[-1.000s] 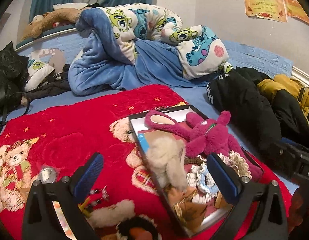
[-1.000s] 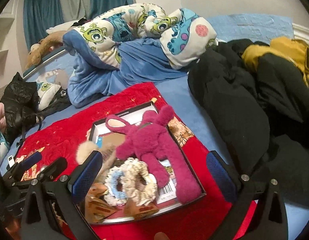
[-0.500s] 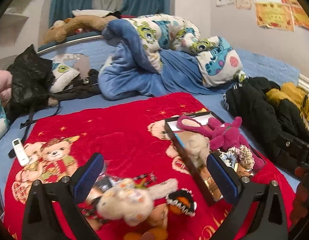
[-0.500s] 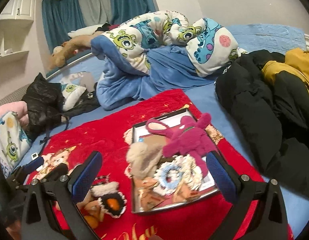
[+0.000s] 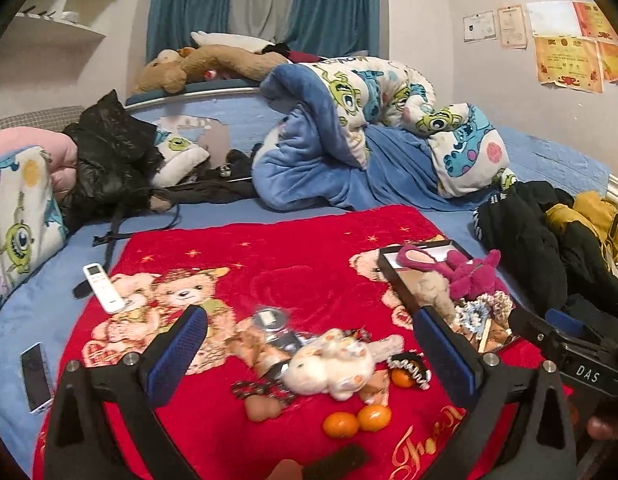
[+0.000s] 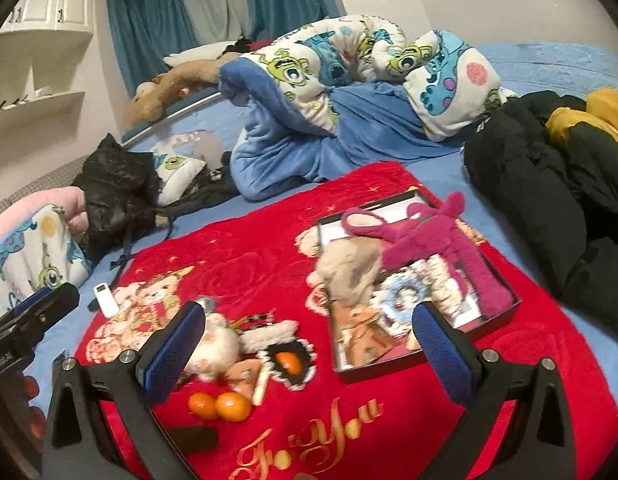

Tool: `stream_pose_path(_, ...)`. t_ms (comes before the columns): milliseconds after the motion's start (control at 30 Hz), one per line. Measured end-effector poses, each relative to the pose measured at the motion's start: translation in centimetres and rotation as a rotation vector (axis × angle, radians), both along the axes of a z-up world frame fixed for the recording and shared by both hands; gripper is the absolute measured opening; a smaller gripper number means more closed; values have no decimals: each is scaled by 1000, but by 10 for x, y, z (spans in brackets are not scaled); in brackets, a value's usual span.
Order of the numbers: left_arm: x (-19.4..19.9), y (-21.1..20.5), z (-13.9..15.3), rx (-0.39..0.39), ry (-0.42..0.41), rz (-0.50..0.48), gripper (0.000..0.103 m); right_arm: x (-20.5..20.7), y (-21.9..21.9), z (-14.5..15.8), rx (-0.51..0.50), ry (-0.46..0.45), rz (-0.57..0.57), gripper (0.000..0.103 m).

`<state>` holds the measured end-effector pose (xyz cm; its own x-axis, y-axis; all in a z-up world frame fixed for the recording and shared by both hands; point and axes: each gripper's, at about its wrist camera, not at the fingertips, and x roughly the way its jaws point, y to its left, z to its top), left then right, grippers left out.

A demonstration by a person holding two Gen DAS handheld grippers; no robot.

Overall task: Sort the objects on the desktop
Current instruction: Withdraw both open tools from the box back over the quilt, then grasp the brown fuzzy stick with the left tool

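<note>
A black tray (image 5: 397,282) (image 6: 505,312) on the red blanket (image 5: 293,264) holds a magenta plush (image 5: 469,272) (image 6: 429,240), a beige plush (image 6: 349,268) and scrunchies (image 6: 405,292). Left of it lies a pile: a white plush (image 5: 333,366) (image 6: 219,344), two mandarins (image 5: 355,420) (image 6: 221,406), a third mandarin (image 6: 289,362) and small trinkets. My left gripper (image 5: 309,352) is open and empty above the pile. My right gripper (image 6: 309,350) is open and empty, between pile and tray.
A white remote (image 5: 103,286) lies on the blanket's left edge, a phone (image 5: 37,376) on the blue sheet. A rumpled duvet (image 5: 369,128) lies behind, black and yellow coats (image 5: 549,248) to the right, a black bag (image 5: 109,160) to the left.
Both grippers have pulled back and up from the tray and swung left, bringing the pile of loose objects and the mandarins into view. Both stay open and empty.
</note>
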<state>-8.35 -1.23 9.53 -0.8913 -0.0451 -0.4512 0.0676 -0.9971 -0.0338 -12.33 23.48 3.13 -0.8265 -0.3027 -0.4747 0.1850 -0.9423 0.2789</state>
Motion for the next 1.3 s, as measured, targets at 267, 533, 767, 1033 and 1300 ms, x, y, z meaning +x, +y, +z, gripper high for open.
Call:
stream_pose_path(267, 25, -31, -3, -20, 8, 54, 103, 9, -43, -1, 25, 24, 61, 103)
stream_pose_path(533, 34, -58, -27, 16, -11, 56, 103, 14, -72, -11, 60, 37, 92, 103)
stream_pose_path(767, 43, -59, -67, 6, -69, 40, 103, 13, -80, -31, 68, -3, 103, 103)
stream_pose_path(1033, 41, -47, -107, 46, -143, -7, 103, 7, -81, -49, 74, -44, 107, 103)
stream_pose_path(1300, 38, -25, -130, -19, -209, -18, 103, 1, -81, -68, 47, -116, 131, 103)
